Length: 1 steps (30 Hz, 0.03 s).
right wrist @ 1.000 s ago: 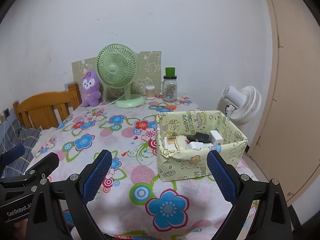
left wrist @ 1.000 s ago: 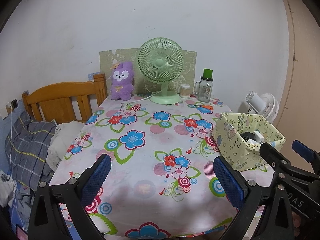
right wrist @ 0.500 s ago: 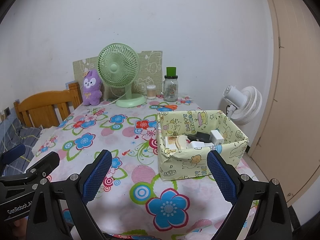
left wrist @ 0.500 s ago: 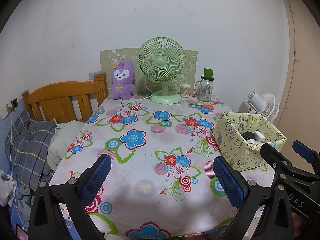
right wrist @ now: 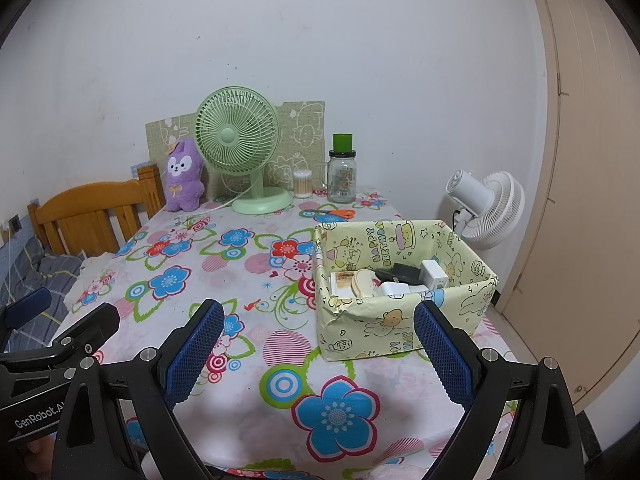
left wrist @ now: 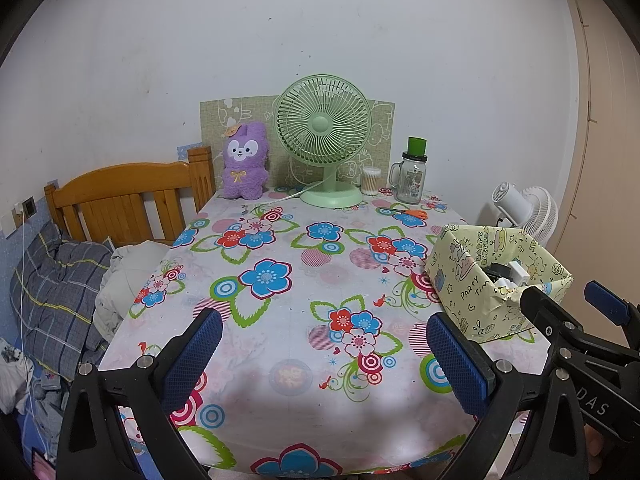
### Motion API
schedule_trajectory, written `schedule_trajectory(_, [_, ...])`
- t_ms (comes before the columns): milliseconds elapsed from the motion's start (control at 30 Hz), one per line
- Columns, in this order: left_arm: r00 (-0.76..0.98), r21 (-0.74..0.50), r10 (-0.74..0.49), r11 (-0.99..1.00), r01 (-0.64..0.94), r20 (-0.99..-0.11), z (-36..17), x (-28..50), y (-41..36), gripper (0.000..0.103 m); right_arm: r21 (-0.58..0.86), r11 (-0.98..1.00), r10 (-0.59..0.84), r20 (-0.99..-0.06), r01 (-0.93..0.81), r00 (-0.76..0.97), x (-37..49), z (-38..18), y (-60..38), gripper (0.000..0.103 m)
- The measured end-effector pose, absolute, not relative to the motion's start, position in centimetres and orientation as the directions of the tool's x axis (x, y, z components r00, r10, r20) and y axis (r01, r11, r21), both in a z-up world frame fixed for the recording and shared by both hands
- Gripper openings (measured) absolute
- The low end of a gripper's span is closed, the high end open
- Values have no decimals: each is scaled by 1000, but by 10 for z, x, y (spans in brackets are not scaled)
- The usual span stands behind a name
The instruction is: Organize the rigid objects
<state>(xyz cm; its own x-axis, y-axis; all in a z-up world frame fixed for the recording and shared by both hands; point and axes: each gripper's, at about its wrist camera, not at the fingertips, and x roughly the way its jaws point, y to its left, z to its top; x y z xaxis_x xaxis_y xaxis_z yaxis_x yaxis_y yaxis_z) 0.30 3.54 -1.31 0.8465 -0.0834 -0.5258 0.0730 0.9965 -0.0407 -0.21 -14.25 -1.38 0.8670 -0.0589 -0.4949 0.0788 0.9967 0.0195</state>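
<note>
Left wrist view: left tongs (left wrist: 320, 354) hang above the near edge of the counter (left wrist: 280, 408), spread wide, nothing btwn the blue pads. Floral cloth ahead is mostly bare. The paper-wrapped box (left wrist: 476, 300) sits at the right edge, w/ a few small items just visible over its rim. Right tongs (left wrist: 568, 304) poke in at lower right, just beside the box. At the back, by the wall: plush toy (left wrist: 245, 168), green fan (left wrist: 326, 136), cotton-swab tub (left wrist: 371, 181), glass jar (left wrist: 413, 178), and scissors (left wrist: 408, 213) lying flat in front of the jar.

Right wrist view: right tongs (right wrist: 318, 354) also spread wide & empty, near the front of the box (right wrist: 400, 320). Inside the box: a white plug block (right wrist: 434, 274), a black item (right wrist: 402, 272), a white item, a tan round piece, a card; exact IDs hard to tell. Left tongs (right wrist: 68, 320) show at lower left. White fan (right wrist: 490, 204) stands off the counter, beyond the box.

Progress, as a judgement: looks mostly done. Small hard items are already in the box, and the middle of the counter carries nothing loose. Possibly left: scissors (right wrist: 330, 213), maybe the swab tub (right wrist: 302, 184) or jar (right wrist: 341, 176), if those count. Can't tell from here whether they belong in the box.
</note>
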Motion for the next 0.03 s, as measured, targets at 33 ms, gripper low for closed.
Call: schedule_trajectory(33, [846, -41, -83, 997, 73, -526, -13, 3, 36, 103, 20, 997, -59, -496, 79, 867, -2, -14, -143, 97])
